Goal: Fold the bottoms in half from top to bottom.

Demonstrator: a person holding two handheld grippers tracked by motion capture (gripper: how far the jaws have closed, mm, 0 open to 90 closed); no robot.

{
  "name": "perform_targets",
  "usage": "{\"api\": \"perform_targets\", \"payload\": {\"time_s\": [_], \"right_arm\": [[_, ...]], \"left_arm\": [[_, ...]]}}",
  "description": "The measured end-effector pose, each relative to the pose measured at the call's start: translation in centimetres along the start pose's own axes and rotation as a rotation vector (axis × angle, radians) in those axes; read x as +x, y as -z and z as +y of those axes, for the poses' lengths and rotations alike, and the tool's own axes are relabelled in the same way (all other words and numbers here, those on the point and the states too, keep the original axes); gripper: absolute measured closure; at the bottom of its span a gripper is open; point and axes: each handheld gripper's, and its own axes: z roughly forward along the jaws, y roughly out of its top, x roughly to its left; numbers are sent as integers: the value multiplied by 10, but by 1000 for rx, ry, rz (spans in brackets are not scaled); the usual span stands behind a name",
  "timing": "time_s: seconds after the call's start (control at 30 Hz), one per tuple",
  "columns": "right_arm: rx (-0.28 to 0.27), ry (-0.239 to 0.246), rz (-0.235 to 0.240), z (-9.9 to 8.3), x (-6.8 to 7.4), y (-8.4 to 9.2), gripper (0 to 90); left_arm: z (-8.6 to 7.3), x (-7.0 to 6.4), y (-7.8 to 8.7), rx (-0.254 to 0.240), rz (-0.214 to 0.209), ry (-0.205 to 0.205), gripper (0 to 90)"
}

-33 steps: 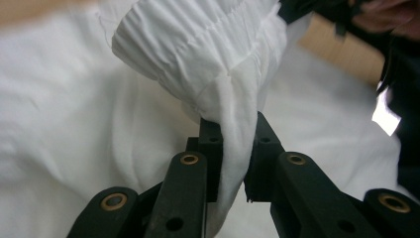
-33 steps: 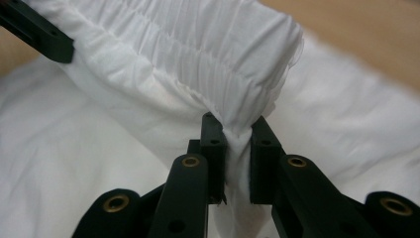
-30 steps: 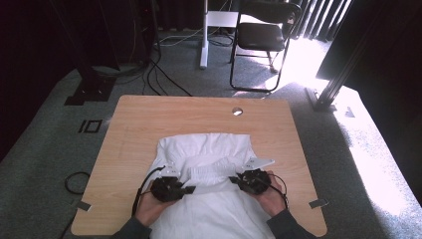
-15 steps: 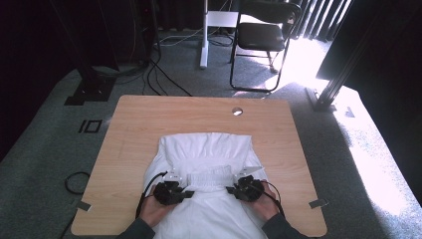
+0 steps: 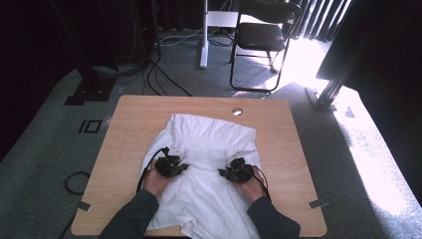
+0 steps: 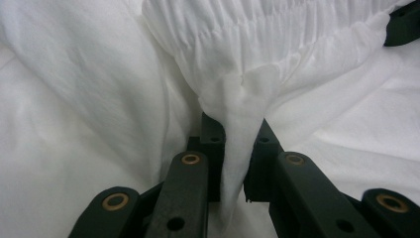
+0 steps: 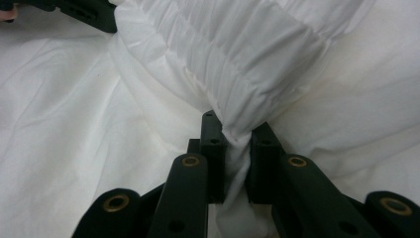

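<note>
A white garment (image 5: 209, 149) with a gathered elastic band (image 5: 209, 153) lies crumpled on the wooden table (image 5: 132, 124). My left gripper (image 5: 171, 166) is at the band's left end and my right gripper (image 5: 236, 173) at its right end, both low over the cloth. In the left gripper view the jaws (image 6: 236, 124) pinch a bunched fold under the elastic band (image 6: 277, 34). In the right gripper view the jaws (image 7: 236, 126) clamp the end of the band (image 7: 233, 54). Each gripper is also seen far off in the other's view, the right gripper (image 6: 403, 22) and the left gripper (image 7: 74, 12).
A small round hole (image 5: 237, 111) sits near the table's far edge. Behind the table stand a black chair (image 5: 266, 35) and a white post (image 5: 204, 35), with cables (image 5: 164, 74) on the carpet. Bare wood flanks the garment on both sides.
Both hands have moved away from the person with the band still in the jaws, and the right one has come nearer the left. The garment's far edge now lies farther up the table.
</note>
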Motion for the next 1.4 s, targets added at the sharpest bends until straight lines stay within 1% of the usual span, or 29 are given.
{"api": "perform_targets", "payload": {"time_s": [0.07,0.2,0.27,0.3,0.43,0.47,0.53,0.63,0.7,0.77,0.8,0.87,0.9,0.97,1.0,1.03,1.17,1.2,1.23,1.3,1.37,1.4], "right_arm": [[-1,7,-23,8,-7,-5,808],[2,14,-67,27,-25,-16,809],[0,-12,-76,37,-36,-21,810],[0,-26,-81,43,-43,-25,810],[-5,-58,-100,59,-61,-34,811],[-4,-74,-100,63,-64,-36,811],[8,-77,-112,70,-67,-40,811],[18,-74,-123,75,-69,-43,812],[19,-69,-112,77,-71,-44,813],[11,-73,-92,77,-73,-43,818],[5,-70,-87,78,-73,-41,819],[-12,-35,-91,79,-70,-35,820],[-26,-16,-94,81,-68,-30,820],[-73,4,-96,87,-64,-16,820],[-89,13,-102,90,-62,-11,820],[-118,31,-110,93,-60,-2,821],[-192,64,-134,105,-52,25,821],[-214,69,-134,108,-50,33,821],[-240,81,-137,111,-48,43,821],[-272,99,-139,115,-44,56,821],[-293,124,-138,118,-40,70,820],[-303,135,-135,118,-38,76,820]], "left_arm": [[8,6,-6,2,13,1,826],[23,21,-18,-9,32,33,826],[30,27,-24,-17,48,47,826],[31,29,-26,-19,51,50,826],[38,36,-33,-38,56,78,826],[40,38,-34,-38,58,84,826],[42,40,-36,-37,63,90,826],[45,44,-37,-32,61,104,827],[47,44,-36,-26,65,106,831],[49,43,-31,-33,70,96,840],[50,42,-28,-41,68,94,842],[53,42,-20,-59,68,82,844],[55,43,-15,-75,64,82,845],[60,42,-3,-127,55,89,846],[65,40,5,-153,53,85,847],[68,38,9,-169,55,76,847],[84,29,36,-250,50,39,848],[87,27,44,-269,43,27,848],[89,25,48,-281,35,24,848],[94,23,59,-311,9,23,848],[97,20,69,-334,-22,19,847],[98,18,74,-345,-29,12,847]]}}
